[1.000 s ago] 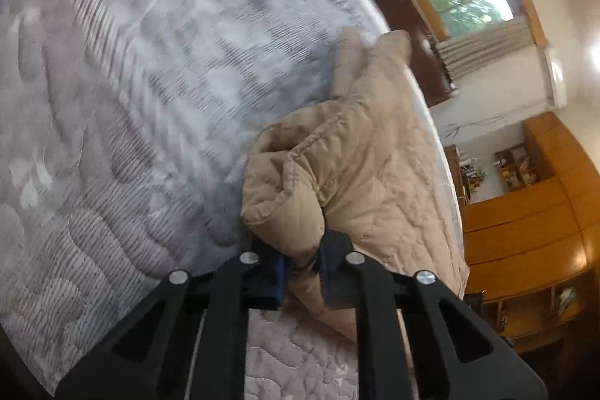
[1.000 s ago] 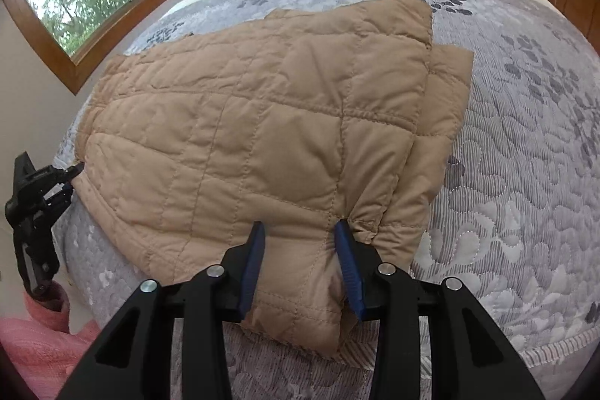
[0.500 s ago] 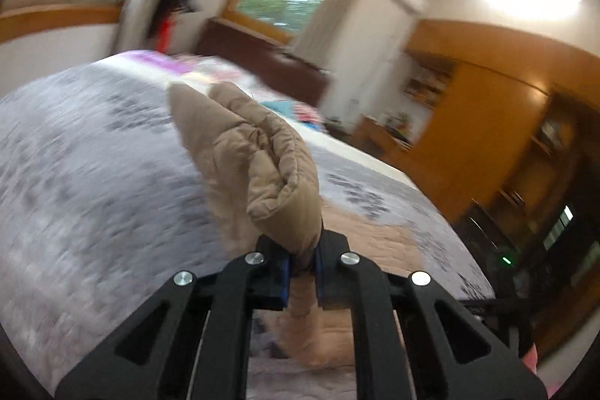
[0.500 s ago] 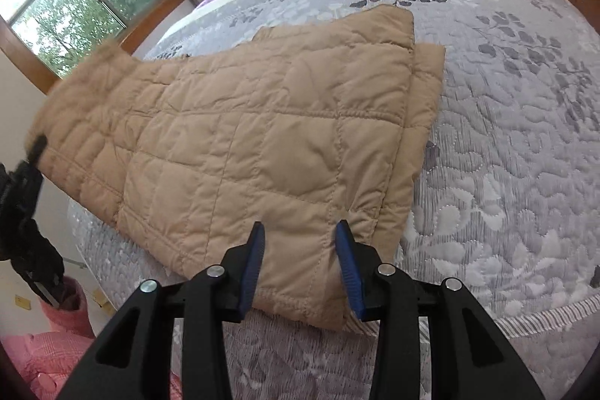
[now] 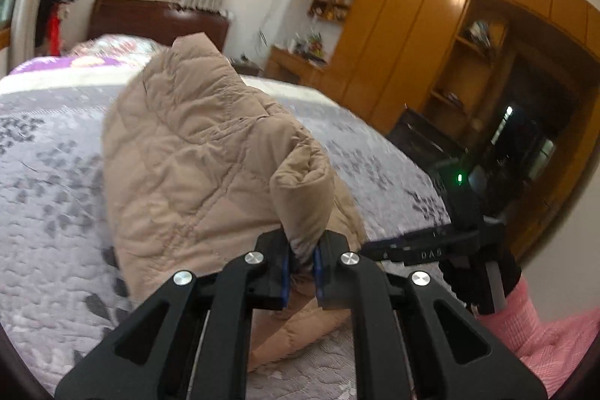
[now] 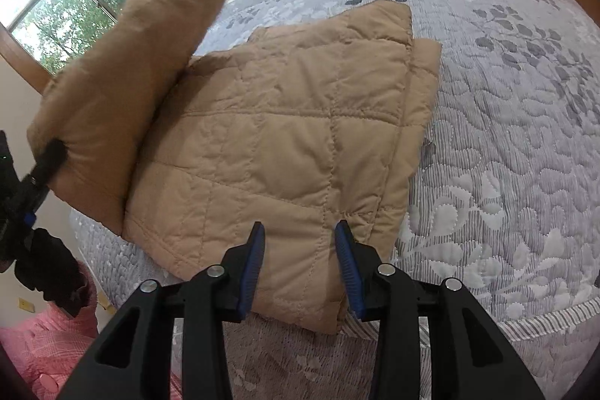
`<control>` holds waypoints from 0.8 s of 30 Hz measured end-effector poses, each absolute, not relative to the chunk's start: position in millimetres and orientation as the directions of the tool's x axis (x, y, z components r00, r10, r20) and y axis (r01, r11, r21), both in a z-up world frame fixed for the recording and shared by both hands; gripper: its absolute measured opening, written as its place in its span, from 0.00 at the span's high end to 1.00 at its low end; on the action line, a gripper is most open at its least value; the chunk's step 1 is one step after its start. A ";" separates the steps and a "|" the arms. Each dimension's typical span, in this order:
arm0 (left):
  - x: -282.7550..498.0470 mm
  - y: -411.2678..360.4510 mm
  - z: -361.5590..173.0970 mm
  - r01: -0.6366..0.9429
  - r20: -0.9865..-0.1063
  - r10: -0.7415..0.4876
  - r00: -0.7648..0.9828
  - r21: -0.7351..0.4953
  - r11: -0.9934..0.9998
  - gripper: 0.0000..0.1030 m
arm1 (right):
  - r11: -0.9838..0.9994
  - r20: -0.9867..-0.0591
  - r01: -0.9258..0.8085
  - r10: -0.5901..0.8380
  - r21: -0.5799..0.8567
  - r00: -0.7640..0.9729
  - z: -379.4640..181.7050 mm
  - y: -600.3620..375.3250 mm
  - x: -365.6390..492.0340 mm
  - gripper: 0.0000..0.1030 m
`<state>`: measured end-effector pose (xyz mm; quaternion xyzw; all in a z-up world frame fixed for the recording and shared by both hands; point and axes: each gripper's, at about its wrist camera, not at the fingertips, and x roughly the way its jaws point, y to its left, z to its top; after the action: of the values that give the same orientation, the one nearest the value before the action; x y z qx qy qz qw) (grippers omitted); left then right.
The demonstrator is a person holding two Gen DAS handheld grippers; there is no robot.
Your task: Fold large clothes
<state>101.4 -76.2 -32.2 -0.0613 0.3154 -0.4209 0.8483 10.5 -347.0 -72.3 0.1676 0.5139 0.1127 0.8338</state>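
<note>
A tan quilted jacket point(image 6: 292, 122) lies on the grey patterned bed point(image 6: 506, 137). My left gripper point(image 5: 300, 265) is shut on a bunched edge of the jacket point(image 5: 195, 152) and holds it up off the bed. In the right wrist view that raised flap point(image 6: 112, 92) stands up at the left, with the left gripper point(image 6: 41, 171) at its lower corner. My right gripper point(image 6: 300, 238) stands open over the jacket's near hem. The fabric lies flat between its blue pads point(image 6: 253, 261).
The bed's near edge runs just below the jacket's hem. A wooden wardrobe wall point(image 5: 412, 25) and a dark headboard point(image 5: 150, 21) stand beyond the bed. A window point(image 6: 67, 2) is at the left. A pink sleeve point(image 5: 543, 325) shows at the lower right.
My left gripper has risen and rolled, lifting the jacket's side off the bed and swinging it over toward the flat part. The right gripper has stayed in place.
</note>
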 end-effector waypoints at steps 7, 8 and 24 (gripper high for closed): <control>125.7 -97.1 -78.5 0.648 -0.600 -0.741 0.302 -0.440 0.621 0.92 | 0.921 -0.823 -0.020 0.358 0.389 0.441 -74.3 -344.9 12.4 0.62; 129.0 -98.8 -85.5 0.639 -0.612 -0.738 0.284 -0.453 0.622 0.91 | 0.921 -0.823 -0.019 0.358 0.390 0.440 -74.6 -344.6 12.5 0.62; 137.9 -106.8 -129.0 0.614 -0.677 -0.699 0.231 -0.455 0.645 0.88 | 0.928 -0.836 -0.025 0.345 0.371 0.425 -79.7 -334.1 26.6 0.57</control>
<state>137.9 -106.8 -129.1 -0.0461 0.4570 -0.4190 0.7832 26.6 -334.1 -79.7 0.1530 0.5242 0.1115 0.8303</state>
